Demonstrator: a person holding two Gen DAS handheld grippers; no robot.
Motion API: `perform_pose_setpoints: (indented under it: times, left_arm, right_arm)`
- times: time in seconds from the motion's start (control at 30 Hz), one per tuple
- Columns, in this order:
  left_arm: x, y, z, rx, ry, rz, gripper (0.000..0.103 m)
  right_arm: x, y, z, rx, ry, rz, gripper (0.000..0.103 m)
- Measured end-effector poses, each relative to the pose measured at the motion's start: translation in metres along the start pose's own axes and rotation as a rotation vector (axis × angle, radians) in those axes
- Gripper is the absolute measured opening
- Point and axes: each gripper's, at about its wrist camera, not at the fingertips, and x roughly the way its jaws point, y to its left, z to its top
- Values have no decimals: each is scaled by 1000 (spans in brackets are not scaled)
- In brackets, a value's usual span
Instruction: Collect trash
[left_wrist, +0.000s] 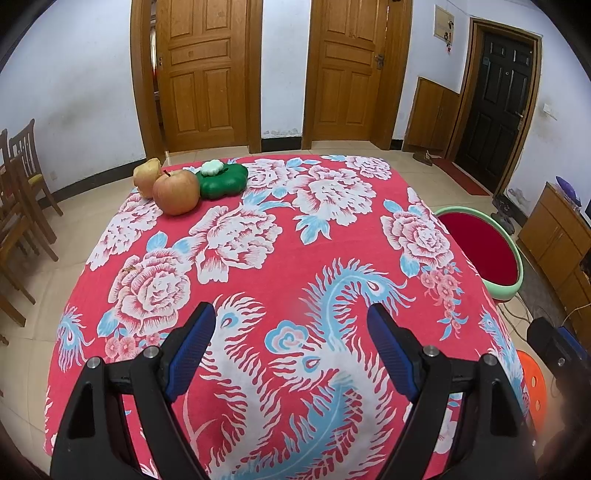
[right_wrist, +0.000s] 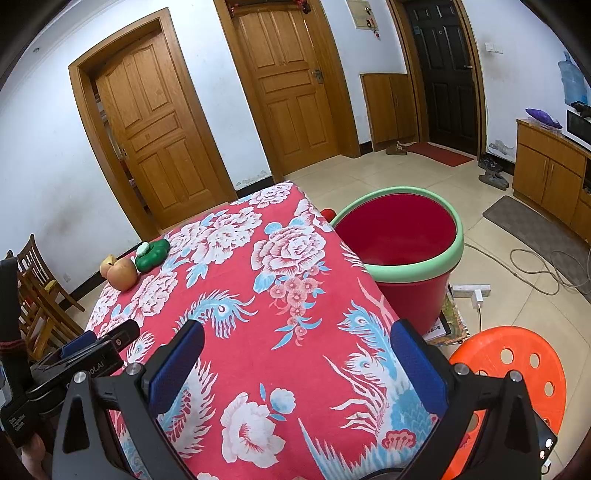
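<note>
Both the left tongs (left_wrist: 291, 345) and the right tongs (right_wrist: 295, 363) hover spread and empty over the near edge of the counter (left_wrist: 280, 236), likely poised to reach. At the far left corner an apple (left_wrist: 176, 192) touches a yellowish, seemingly bitten fruit piece (left_wrist: 147, 176) and a green flower-shaped thing (left_wrist: 223, 181). A small brown scrap (left_wrist: 130, 270) lies alone, too tiny to identify, and the red bucket (right_wrist: 402, 236) beside the counter hides its bottom.

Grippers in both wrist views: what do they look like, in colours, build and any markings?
Both match: the left gripper and the right gripper have black plastic frames with triangular cut-outs, silver round bolt heads, and jaws lined with ribbed blue pads. In the right wrist view the left unit's black side carries small white lettering, too blurred to read fully. No sleeves show.
</note>
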Motion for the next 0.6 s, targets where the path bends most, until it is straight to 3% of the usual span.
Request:
perform_pose_setpoints:
  times: [0.6]
  left_arm:
    - [3, -1, -1, -2, 9, 3, 84]
  right_arm:
    - [1, -1, -2, 4, 5, -2, 103]
